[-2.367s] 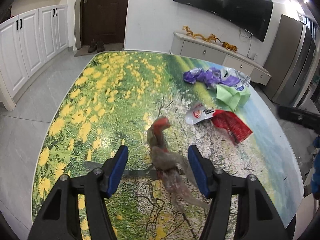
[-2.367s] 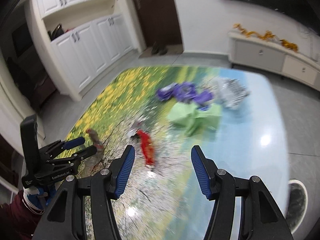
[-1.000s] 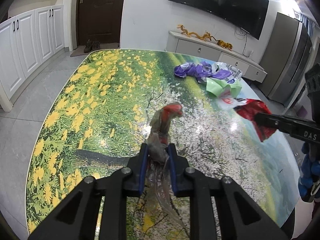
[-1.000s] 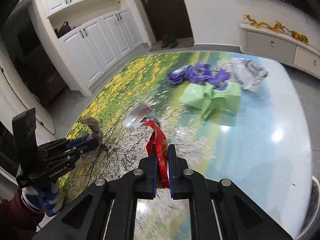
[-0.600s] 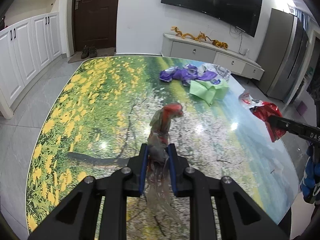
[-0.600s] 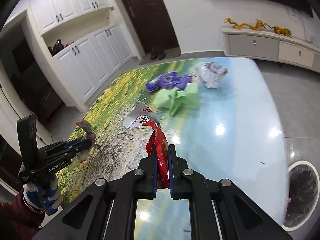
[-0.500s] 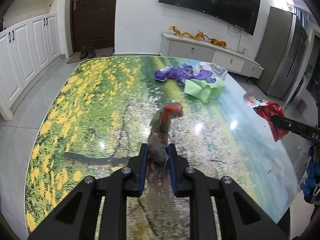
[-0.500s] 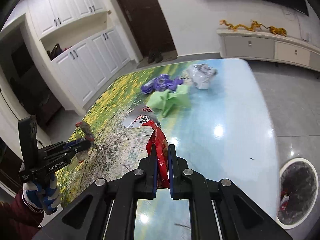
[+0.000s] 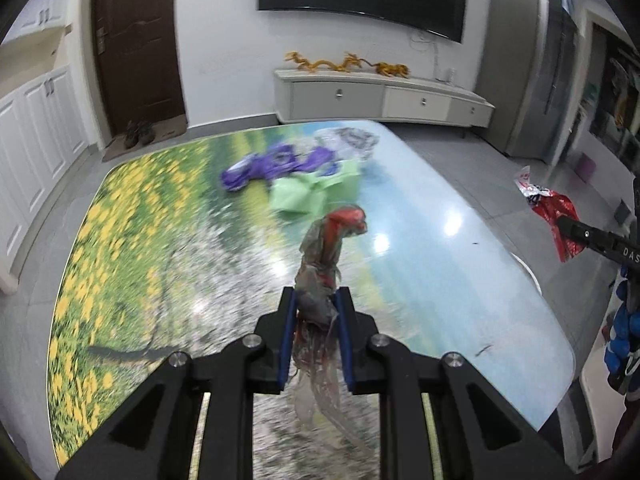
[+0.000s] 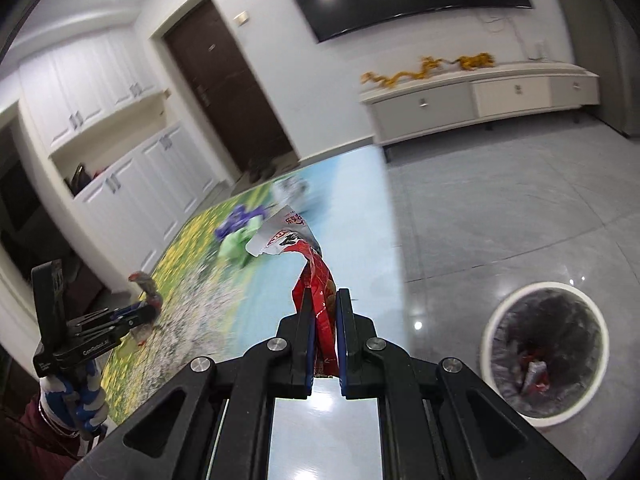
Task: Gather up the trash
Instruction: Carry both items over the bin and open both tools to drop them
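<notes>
My left gripper (image 9: 316,300) is shut on a crumpled clear plastic wrapper with a red tip (image 9: 326,264) and holds it above the flower-print table (image 9: 160,240). My right gripper (image 10: 323,300) is shut on a red and white snack bag (image 10: 310,268), held past the table's right edge; it also shows in the left wrist view (image 9: 554,208). A white trash bin with a dark liner (image 10: 546,354) stands on the floor at the lower right and holds some trash. A purple bag (image 9: 276,164), a green bag (image 9: 312,192) and a silvery bag (image 9: 350,138) lie at the table's far end.
A low white TV cabinet (image 9: 384,98) with golden dragon figures stands along the far wall under a wall TV. White cupboards (image 10: 120,176) and a dark door (image 9: 136,44) are at the left. A grey fridge (image 9: 520,80) is at the right. Grey tiled floor surrounds the table.
Both grippers, still shut on their trash, have swung right. The right gripper with the snack bag has gone past the table's edge and the trash bin is now larger in its view.
</notes>
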Demonstrator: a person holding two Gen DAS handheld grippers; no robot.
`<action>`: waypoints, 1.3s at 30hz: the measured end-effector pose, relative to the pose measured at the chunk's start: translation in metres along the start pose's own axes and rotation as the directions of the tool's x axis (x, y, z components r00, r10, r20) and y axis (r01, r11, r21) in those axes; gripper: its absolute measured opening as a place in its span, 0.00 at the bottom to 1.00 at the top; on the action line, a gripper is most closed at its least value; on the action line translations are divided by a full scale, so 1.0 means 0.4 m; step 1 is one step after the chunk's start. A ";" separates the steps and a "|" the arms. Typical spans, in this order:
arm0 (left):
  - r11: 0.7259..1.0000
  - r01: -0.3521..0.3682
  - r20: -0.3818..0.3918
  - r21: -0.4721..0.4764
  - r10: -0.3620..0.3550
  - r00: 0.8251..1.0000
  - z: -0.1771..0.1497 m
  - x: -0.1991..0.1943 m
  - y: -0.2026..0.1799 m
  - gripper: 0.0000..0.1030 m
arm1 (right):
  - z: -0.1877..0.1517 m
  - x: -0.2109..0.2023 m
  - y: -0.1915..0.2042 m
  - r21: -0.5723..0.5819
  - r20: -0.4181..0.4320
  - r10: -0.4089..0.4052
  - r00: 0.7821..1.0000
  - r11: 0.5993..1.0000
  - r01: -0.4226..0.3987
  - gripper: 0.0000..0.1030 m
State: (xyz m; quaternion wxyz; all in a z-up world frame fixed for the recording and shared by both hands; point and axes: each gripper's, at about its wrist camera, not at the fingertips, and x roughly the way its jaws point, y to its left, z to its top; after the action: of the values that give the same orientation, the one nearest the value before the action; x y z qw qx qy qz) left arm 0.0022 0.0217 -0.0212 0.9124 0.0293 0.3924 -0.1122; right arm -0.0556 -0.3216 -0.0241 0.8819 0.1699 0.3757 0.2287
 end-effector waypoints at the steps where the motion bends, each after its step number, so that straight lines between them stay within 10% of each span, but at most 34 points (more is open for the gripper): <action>1: 1.000 0.006 -0.001 0.018 -0.006 1.000 0.009 0.003 -0.019 0.18 | -0.002 -0.017 -0.025 0.018 0.014 -0.015 1.000 1.000 0.015 0.09; 9: 0.976 0.080 -0.021 0.202 -0.078 0.997 0.096 0.063 -0.217 0.18 | -0.027 -0.114 -0.219 0.176 0.075 -0.126 0.989 0.978 0.111 0.09; 21: 0.864 0.245 -0.102 0.440 -0.223 0.969 0.200 0.228 -0.624 0.18 | -0.078 -0.113 -0.458 0.356 0.019 -0.254 0.967 0.906 0.230 0.09; 34: 0.800 0.432 -0.284 0.417 -0.337 0.898 0.222 0.422 -0.903 0.20 | -0.094 -0.024 -0.628 0.431 -0.090 -0.302 0.949 0.847 0.311 0.14; 39: 0.800 0.455 -0.294 0.392 -0.359 0.886 0.231 0.444 -0.928 0.46 | -0.107 -0.022 -0.648 0.440 -0.109 -0.320 0.941 0.833 0.335 0.25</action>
State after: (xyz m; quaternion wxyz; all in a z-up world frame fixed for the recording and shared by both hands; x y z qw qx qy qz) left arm 0.1013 -0.3850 -0.0729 0.7890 0.1657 0.4444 -0.3905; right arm -0.0211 -0.5377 -0.1694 0.8381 0.2999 0.4554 -0.0166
